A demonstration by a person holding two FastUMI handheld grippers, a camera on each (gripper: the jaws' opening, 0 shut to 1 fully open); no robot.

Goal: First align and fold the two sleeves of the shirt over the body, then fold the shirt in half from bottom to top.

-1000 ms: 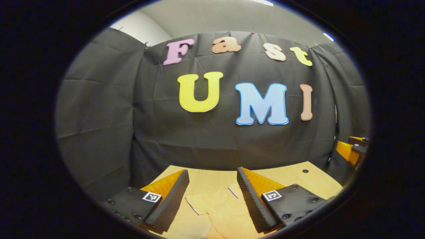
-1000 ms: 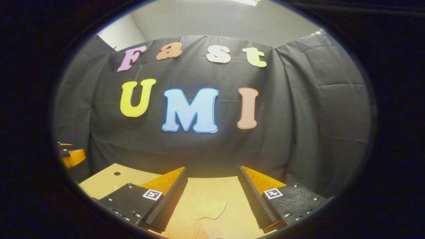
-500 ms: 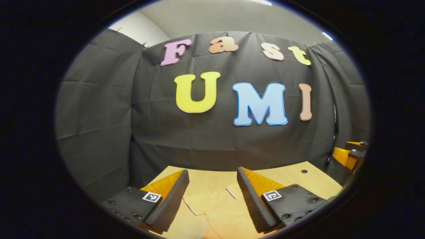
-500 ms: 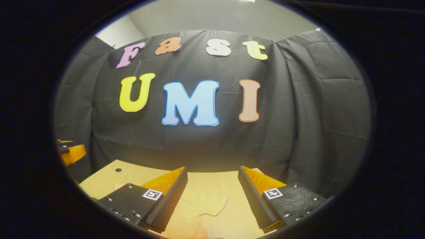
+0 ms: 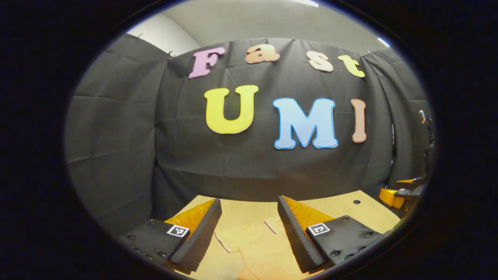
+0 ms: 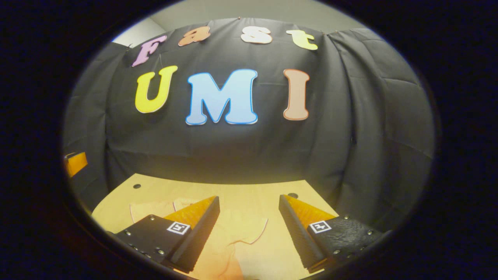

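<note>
- Pale orange cloth shirt lies flat on the light wooden table, sleeves apparently unfolded.
- Left hand-held gripper and right hand-held gripper hover spread and empty, likely poised over a sleeve.

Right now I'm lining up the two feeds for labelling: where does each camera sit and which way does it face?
Left gripper view: rides on the left tongs, above the table, facing the booth wall; its open fingers frame the shirt; the right tongs sit at the right edge.
Right gripper view: rides on the right tongs, tilted lower at the table; open fingers frame the shirt; the left tongs sit at the left edge.
Shared: wall, table, shirt.
</note>
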